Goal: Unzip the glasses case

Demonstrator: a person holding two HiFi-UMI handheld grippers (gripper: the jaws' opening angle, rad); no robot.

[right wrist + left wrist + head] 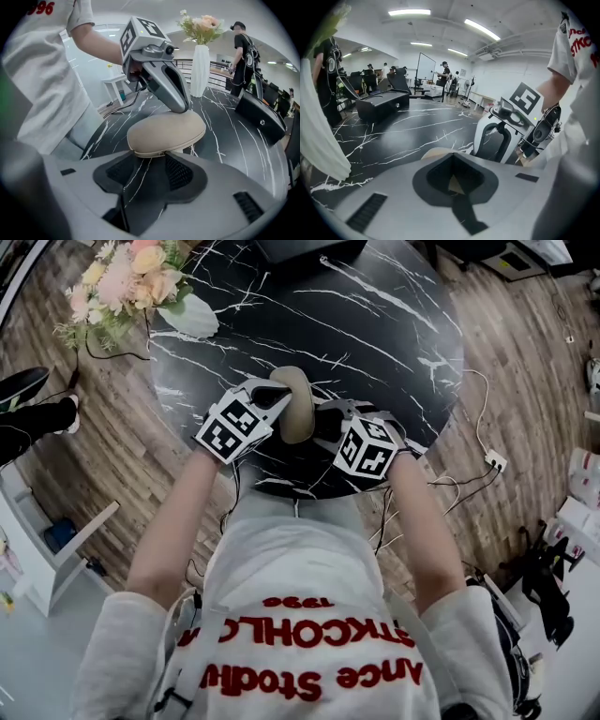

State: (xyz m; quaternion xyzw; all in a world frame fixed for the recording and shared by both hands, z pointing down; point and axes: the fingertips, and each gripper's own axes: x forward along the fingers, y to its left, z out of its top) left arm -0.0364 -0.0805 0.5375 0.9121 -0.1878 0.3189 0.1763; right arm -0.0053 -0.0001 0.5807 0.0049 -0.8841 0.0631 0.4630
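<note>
Lying closed on the black marble table (375, 324) near the person's edge, between both tools: beige glasses case (298, 404). Left gripper (281, 390): claw pressed together, tips down on the case's top, a beige sliver showing in the gap. Right gripper (323, 418): claw spread wide, pinching nothing, case's near end just ahead of the pads (180, 171).

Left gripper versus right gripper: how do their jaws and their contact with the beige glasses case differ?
Left gripper has jaws shut; right gripper has jaws apart. Left gripper touches the far end of the beige oval glasses case; right gripper faces its near end, pads not pressing. Both meet over the black marble table.
</note>
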